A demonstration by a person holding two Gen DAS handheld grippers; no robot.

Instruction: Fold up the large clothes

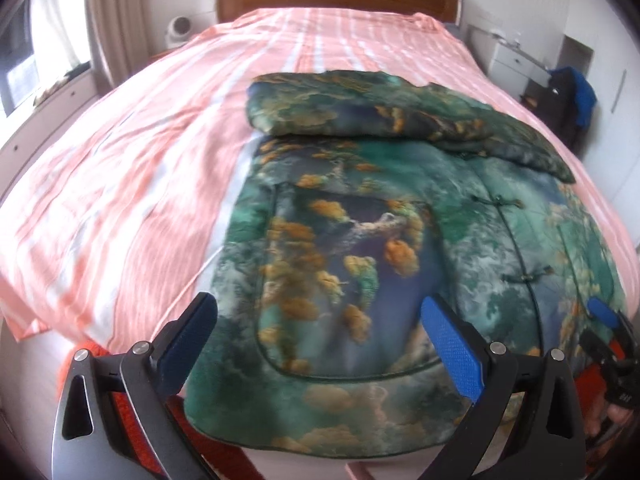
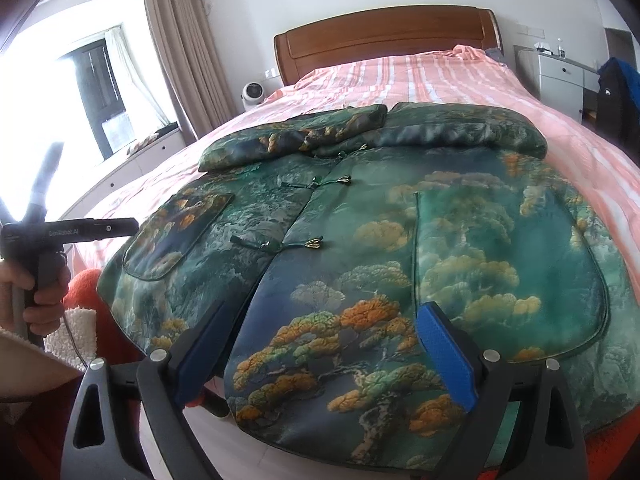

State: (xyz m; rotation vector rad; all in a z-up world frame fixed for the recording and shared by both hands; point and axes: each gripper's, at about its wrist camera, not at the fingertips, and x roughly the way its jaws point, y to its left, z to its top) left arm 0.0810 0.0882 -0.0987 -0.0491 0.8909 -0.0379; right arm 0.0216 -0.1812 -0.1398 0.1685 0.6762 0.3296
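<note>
Both grippers, left (image 1: 320, 344) and right (image 2: 320, 352), are hanging wide open over the jacket's (image 2: 400, 248) near hem, probably lining up to lift it. The jacket is lying flat on the striped bed (image 1: 140, 152), its 2 sleeves (image 2: 372, 128) already crossed over the far end toward the headboard (image 2: 384, 36).

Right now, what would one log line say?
jacket: flat on bed, sleeves folded in | left gripper: open, above hem | right gripper: open, above hem

Green-and-orange tree-print jacket (image 2: 360, 240), pink-and-white striped sheet (image 1: 140, 160).
</note>
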